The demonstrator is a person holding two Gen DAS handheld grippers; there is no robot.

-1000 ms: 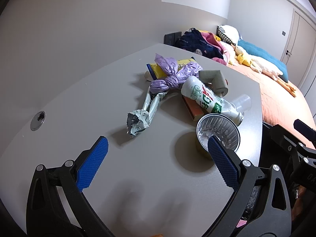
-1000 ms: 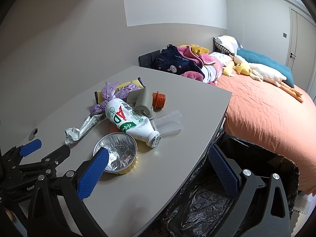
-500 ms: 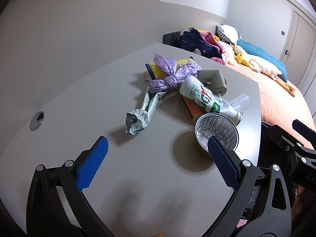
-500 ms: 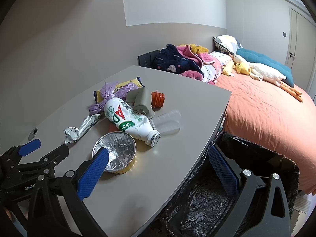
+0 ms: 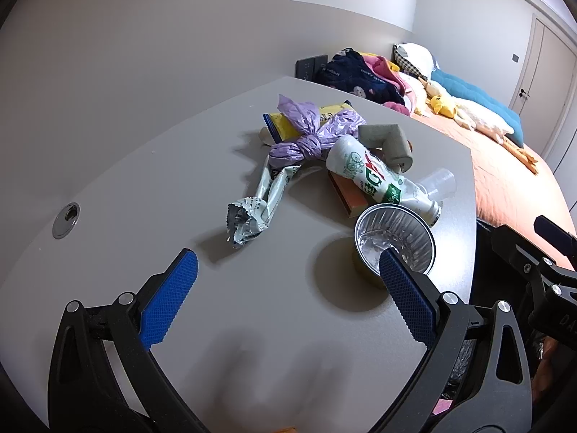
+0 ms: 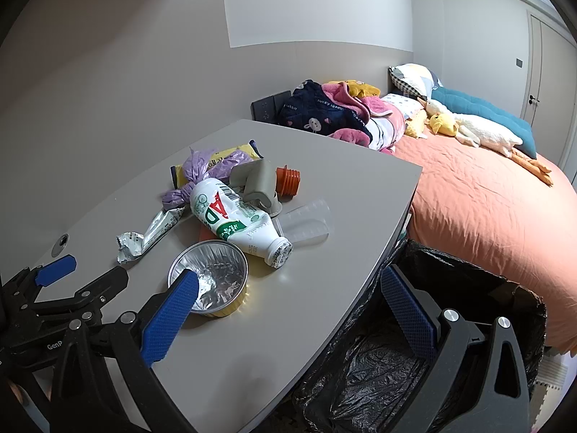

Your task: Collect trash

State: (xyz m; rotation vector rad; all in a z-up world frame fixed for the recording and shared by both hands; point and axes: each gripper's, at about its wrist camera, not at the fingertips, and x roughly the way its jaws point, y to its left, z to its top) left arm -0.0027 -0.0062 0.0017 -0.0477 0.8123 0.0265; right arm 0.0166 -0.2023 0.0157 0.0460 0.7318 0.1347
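Hovering over grey table (image 5: 151, 166), left gripper (image 5: 285, 270) spread wide, holding nothing. Ahead of it, crumpled silver wrapper (image 5: 252, 213) lying flat. Next along, purple bag (image 5: 310, 133) knotted, draped over yellow packet (image 5: 285, 122). White bottle (image 6: 234, 216) on its side, neck toward table edge. Foil cup (image 6: 212, 278) upright, just beside bottle. Grey pipe elbow (image 6: 258, 180) behind bottle, orange plug (image 6: 288, 180) beside it. Right gripper (image 6: 288, 292) also spread wide, empty, straddling table edge. Black-lined bin (image 6: 468, 288) below, right of table. Bed (image 6: 487, 195) beyond.
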